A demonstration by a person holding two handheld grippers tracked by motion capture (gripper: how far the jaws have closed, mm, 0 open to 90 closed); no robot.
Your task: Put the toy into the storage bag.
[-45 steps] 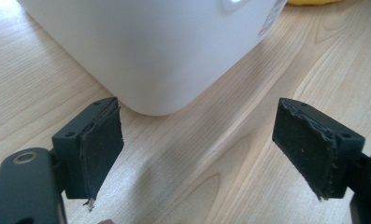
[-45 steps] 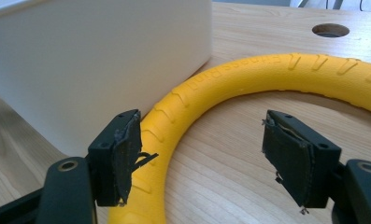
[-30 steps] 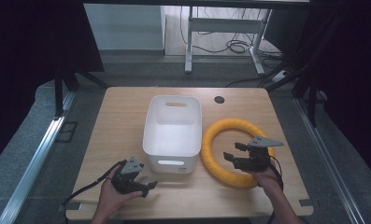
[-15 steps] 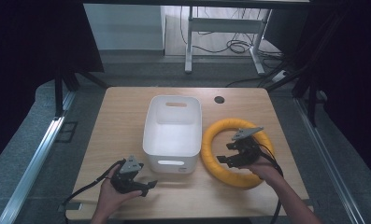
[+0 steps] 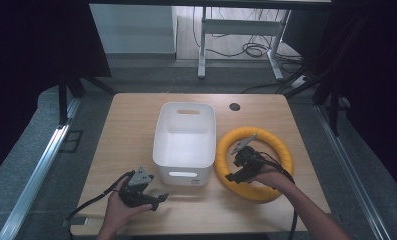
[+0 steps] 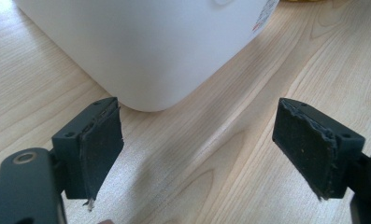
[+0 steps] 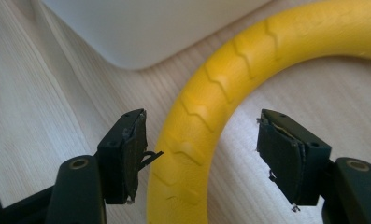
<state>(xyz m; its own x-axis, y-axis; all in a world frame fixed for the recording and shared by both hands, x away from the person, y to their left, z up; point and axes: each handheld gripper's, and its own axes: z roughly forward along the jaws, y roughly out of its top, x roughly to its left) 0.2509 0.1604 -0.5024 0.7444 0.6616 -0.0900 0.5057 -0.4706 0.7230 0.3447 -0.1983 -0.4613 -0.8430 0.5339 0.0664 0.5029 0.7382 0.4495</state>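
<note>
The right hand-held gripper (image 7: 202, 154) straddled the yellow ring (image 7: 206, 112), jaws wide and empty; closing looked next; the left hand-held gripper (image 6: 197, 144) gaped idle

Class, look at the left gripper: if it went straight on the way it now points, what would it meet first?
Probably the white bin. The left gripper is open, jaws wide apart, and the bin's rounded near corner lies straight ahead, with bare table between. Depth is hard to judge, so it might just graze that corner.

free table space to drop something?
Widest bare patch: table left of the white bin, above the left gripper. Also the far strip behind the bin. Crowded right: yellow ring lies close beside the bin, right gripper over it.
</note>
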